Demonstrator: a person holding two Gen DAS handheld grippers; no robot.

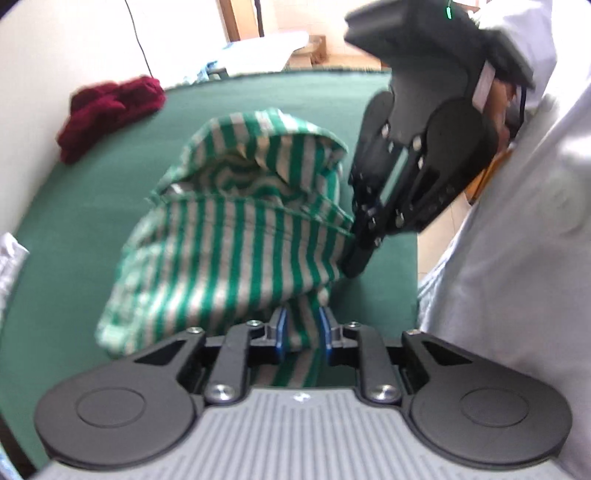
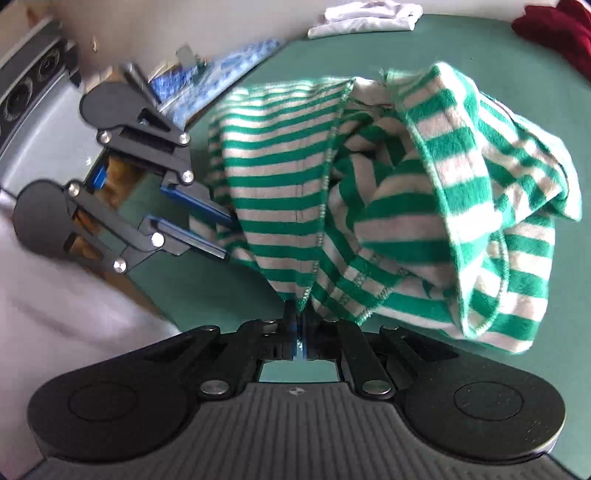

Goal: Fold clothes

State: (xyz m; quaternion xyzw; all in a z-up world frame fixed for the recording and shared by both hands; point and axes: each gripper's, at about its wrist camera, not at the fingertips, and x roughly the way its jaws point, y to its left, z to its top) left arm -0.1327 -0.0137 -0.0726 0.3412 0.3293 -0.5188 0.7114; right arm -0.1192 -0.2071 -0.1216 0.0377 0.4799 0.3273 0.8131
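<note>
- Your left gripper (image 1: 302, 328) fills the bottom of its own view: ribbed grey body, matte black linkages, blue pads. Its fingers stand a little apart with a bunch of the striped garment (image 1: 236, 236) between them; you can't tell from the frames whether the pads press on it.
- Your right gripper (image 2: 300, 314), at the bottom centre of its own view, has its fingers brought together, pinching a seamed edge of the same garment.
- Soft knit cloth, green and white stripes, overlock stitching showing, so it looks inside out. It hangs bunched and crumpled between both grippers, at mid-frame, above the green table cover (image 1: 92, 206).
- A dark red fuzzy garment (image 1: 110, 110) lies at upper left of the left view.
- White folded cloth (image 2: 365, 18) sits at the top edge of the right view.
</note>
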